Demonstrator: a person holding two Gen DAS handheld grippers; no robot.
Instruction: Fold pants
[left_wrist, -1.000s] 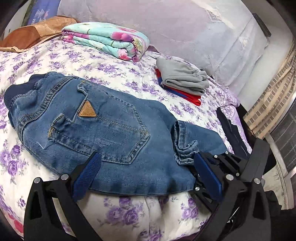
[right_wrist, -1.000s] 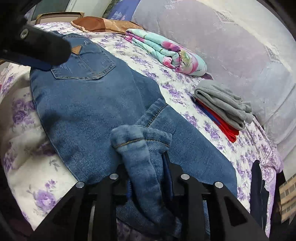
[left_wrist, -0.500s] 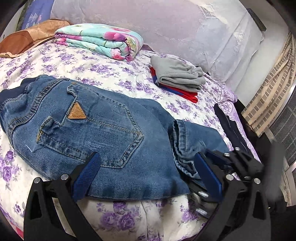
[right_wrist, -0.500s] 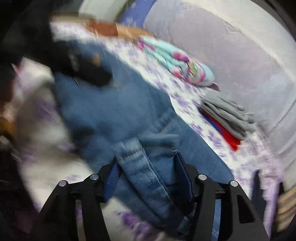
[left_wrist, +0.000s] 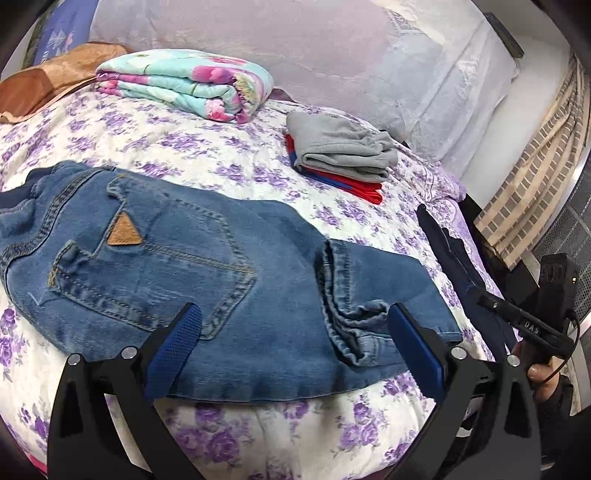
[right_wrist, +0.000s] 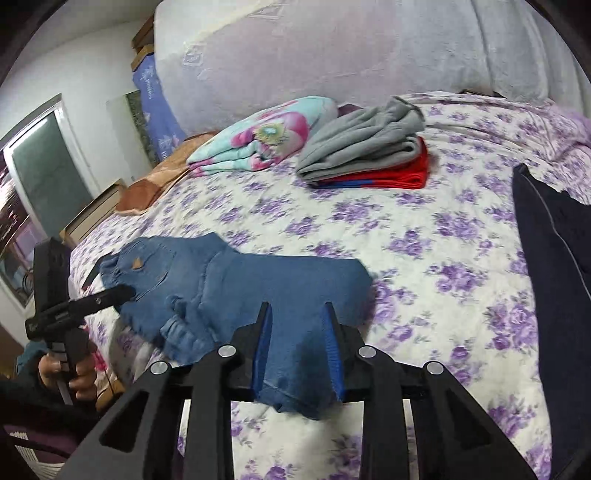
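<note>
Blue jeans (left_wrist: 207, 280) lie folded on the floral bedspread (left_wrist: 229, 173), back pocket up, with the leg hems (left_wrist: 343, 325) bunched on top at the right. My left gripper (left_wrist: 291, 317) is open and empty, hovering over the jeans' near edge. My right gripper (right_wrist: 297, 314) is open and empty, its blue pads over the right end of the jeans (right_wrist: 258, 284). In the right wrist view the left gripper (right_wrist: 110, 295) rests near the jeans' waist. The right gripper's body (left_wrist: 524, 321) shows at the bed's right edge.
A folded floral blanket (left_wrist: 184, 85) and a brown pillow (left_wrist: 48, 85) lie at the head of the bed. A stack of folded grey and red clothes (left_wrist: 340, 155) sits behind the jeans. A dark garment (right_wrist: 554, 258) lies on the right side. Lilac headboard (left_wrist: 332, 55) behind.
My right gripper has let go of the leg hems and drawn back to the right end of the jeans. The hems now lie on the folded jeans. My left gripper stayed open.
</note>
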